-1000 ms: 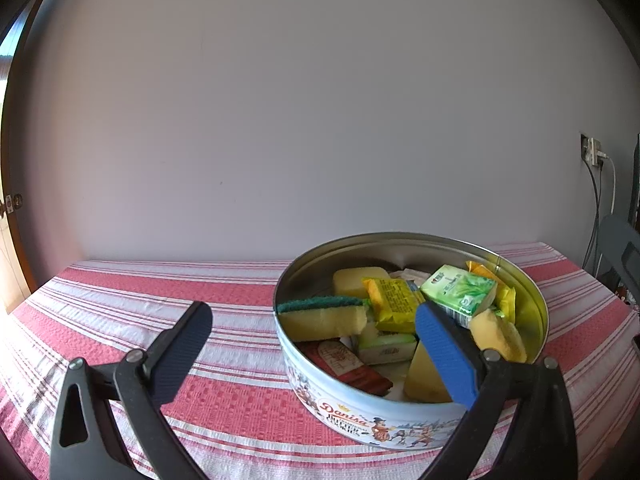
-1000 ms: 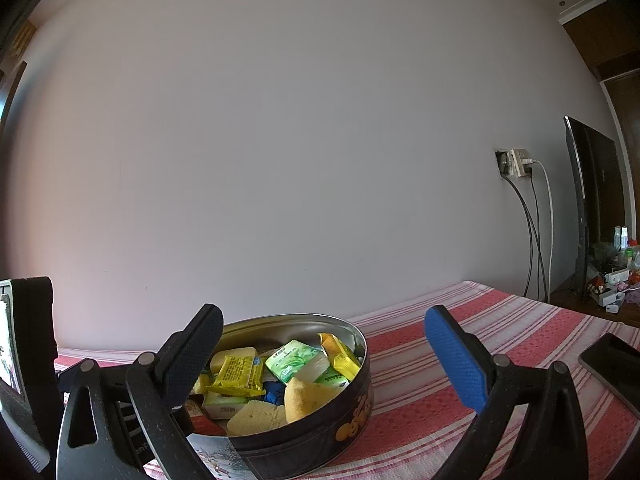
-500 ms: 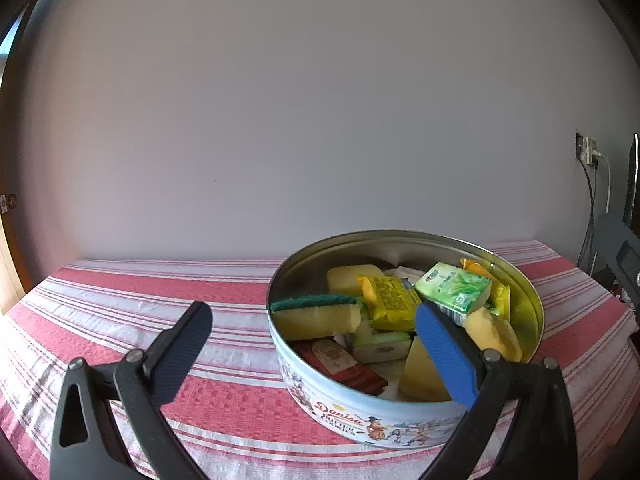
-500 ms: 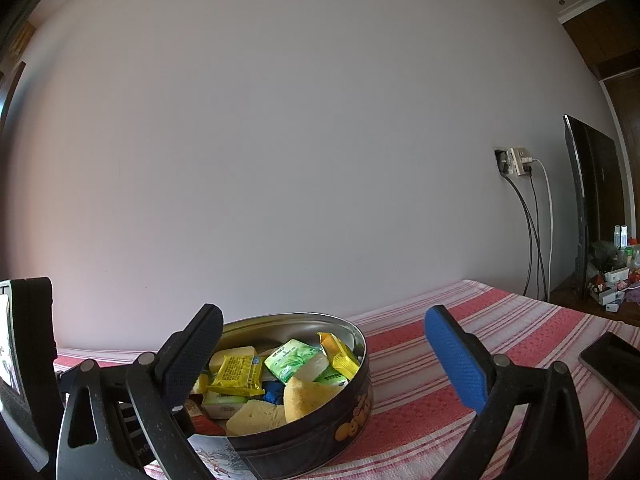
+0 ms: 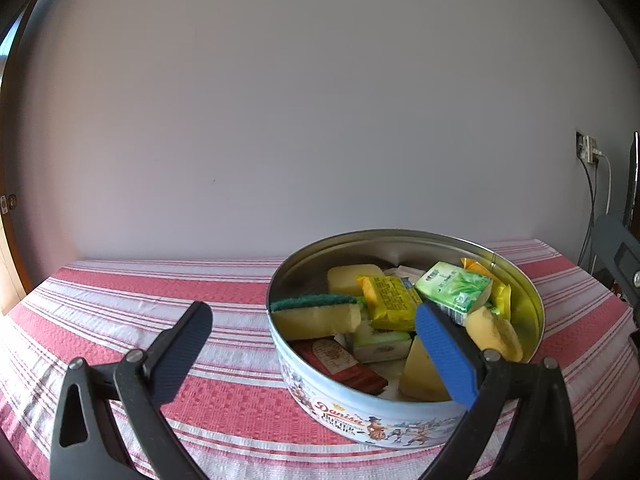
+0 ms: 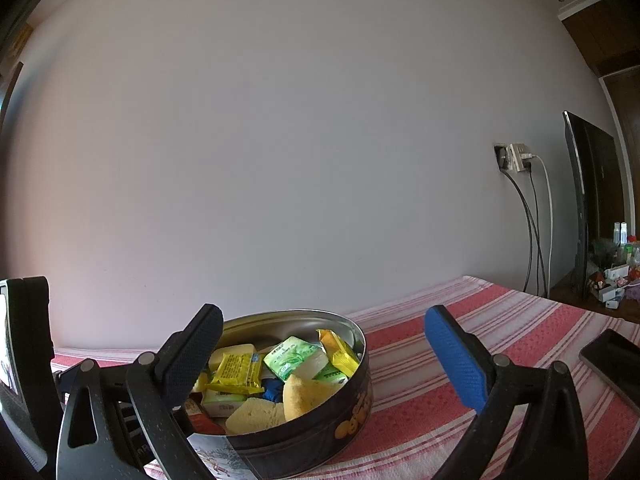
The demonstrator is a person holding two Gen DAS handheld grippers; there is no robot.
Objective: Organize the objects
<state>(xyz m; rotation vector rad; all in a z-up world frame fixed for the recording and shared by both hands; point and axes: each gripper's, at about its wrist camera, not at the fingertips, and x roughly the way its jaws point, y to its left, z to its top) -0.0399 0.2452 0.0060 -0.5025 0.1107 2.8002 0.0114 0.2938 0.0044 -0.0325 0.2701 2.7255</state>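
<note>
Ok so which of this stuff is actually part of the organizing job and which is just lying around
Part of the job:
- cookie tin
- green-topped sponge
- yellow packet
- green tissue pack
- red packet
- left claw and right claw, both open and empty

Just lying about:
- striped tablecloth
- phone
- wall socket with cables
- dark screen

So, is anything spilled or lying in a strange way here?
Nothing spilled. The cookie tin is only a jumble: the green-topped sponge and green packet lie tilted over other items. Both claws are open and empty.
</note>
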